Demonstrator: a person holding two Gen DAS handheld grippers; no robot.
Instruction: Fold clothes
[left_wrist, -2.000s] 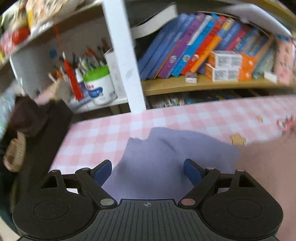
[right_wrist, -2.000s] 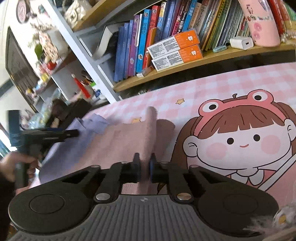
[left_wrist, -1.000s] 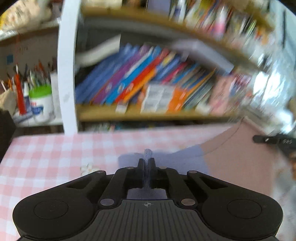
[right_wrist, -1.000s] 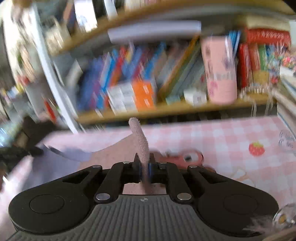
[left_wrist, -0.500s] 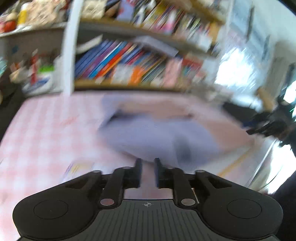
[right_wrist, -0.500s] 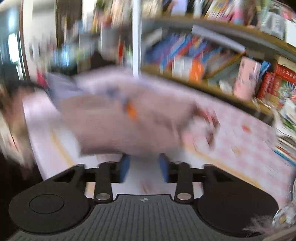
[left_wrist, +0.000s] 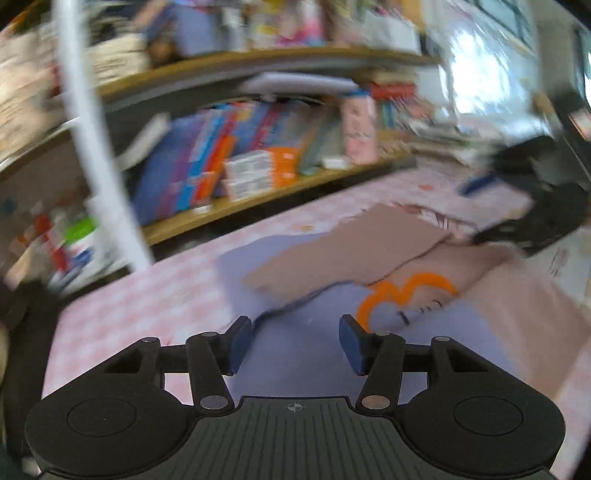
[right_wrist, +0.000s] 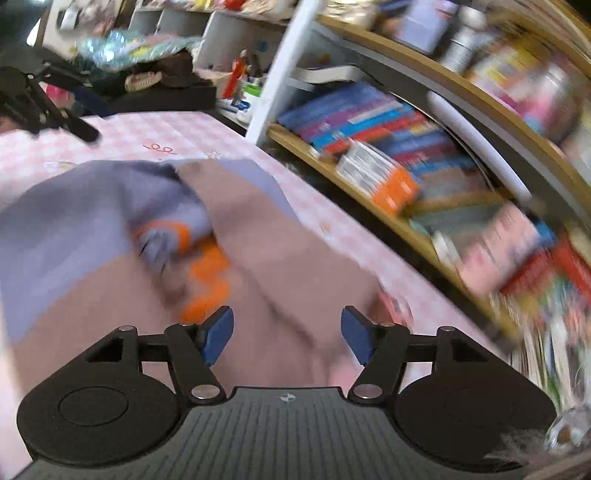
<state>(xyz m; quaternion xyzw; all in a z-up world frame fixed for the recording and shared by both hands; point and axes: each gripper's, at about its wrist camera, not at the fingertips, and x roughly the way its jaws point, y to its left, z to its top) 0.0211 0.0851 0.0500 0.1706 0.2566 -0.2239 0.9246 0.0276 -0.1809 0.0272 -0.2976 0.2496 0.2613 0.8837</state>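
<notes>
The garment (left_wrist: 369, 258), mauve and lilac with an orange print, lies partly folded on the pink checked cloth (left_wrist: 155, 295) before the bookshelf (left_wrist: 258, 173); the left gripper (left_wrist: 293, 339) has just been opening, nothing between its jaws; the right gripper (right_wrist: 288, 334) likewise, jaws apart above the fabric

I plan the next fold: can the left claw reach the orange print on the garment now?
Probably yes: the left claw is open, and the orange print lies uncovered just ahead.
</notes>
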